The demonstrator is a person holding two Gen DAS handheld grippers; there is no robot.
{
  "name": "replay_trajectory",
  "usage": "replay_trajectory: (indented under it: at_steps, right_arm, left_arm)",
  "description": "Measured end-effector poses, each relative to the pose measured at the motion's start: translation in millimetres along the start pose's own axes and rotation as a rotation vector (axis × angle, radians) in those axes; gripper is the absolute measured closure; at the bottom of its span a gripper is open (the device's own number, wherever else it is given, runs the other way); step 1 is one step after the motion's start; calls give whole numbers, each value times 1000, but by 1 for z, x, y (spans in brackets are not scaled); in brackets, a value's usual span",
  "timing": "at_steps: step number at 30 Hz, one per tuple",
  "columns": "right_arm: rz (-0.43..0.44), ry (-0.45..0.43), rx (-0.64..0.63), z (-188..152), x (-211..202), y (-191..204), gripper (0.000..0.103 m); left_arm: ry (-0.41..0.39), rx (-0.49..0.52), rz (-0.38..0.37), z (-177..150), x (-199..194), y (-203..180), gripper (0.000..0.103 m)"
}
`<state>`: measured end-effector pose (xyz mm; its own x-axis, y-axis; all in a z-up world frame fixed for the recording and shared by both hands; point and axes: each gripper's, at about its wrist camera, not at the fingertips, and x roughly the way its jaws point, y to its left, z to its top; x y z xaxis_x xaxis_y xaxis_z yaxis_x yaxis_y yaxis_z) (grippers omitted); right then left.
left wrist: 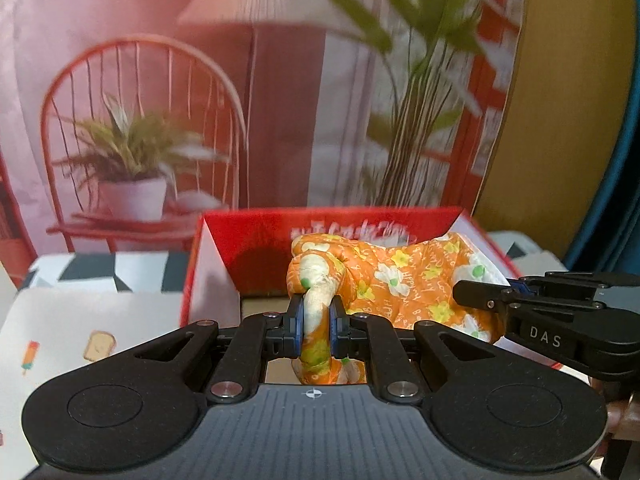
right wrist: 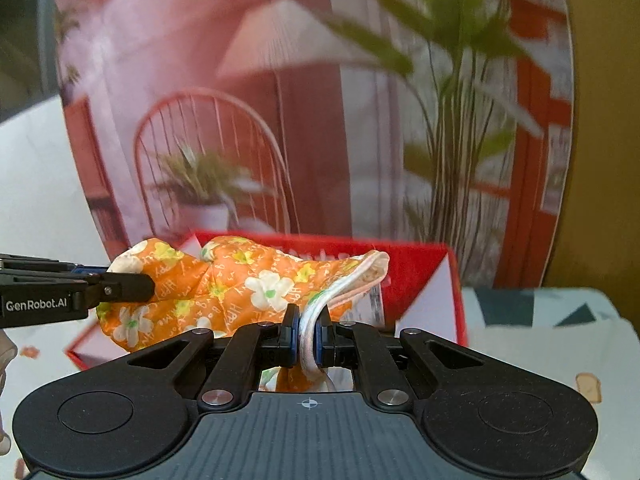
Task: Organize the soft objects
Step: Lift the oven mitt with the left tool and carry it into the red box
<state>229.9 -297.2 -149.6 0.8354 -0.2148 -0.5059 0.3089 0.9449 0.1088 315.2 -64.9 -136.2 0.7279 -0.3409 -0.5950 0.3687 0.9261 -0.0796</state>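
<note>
Both claws, left [left wrist: 318,320] and right [right wrist: 307,334], are pinching the orange glove [left wrist: 384,280]; its sagging middle is risking snagging the red box [left wrist: 216,240] wall at 12 o'clock.

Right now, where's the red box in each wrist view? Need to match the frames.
Left wrist: red box at centre, behind the orange floral cloth.
Right wrist: red box at centre-right, behind the same cloth.
Shared landmark: printed backdrop's red chair with potted plant.

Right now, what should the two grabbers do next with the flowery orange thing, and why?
Probably lower it into the red box and then let go. Both the left gripper and right gripper pinch the orange flowered cloth, which hangs over the open box, seemingly not yet resting inside.
</note>
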Motion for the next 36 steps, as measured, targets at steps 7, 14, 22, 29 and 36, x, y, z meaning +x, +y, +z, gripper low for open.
replay_trajectory:
  at_steps: [7,14,22,29,36]
  right_arm:
    - [-35,122,0,-7,31,-1,96]
    - [-47,210,4,-13,46,1,96]
    - [-56,280,16,-17,57,2,96]
    - [-60,312,27,-21,59,-1,96]
    - [-103,266,-18,-17,47,2,81]
  left_arm:
    - [113,-3,-15,-7,29,2,90]
    - [198,-24,-33,-15,45,6,90]
    - [227,-22,-52,-16,47,6,90]
    - [228,-14,-51,-17,46,7,88]
    - [170,5,-48,-12,28,7,55]
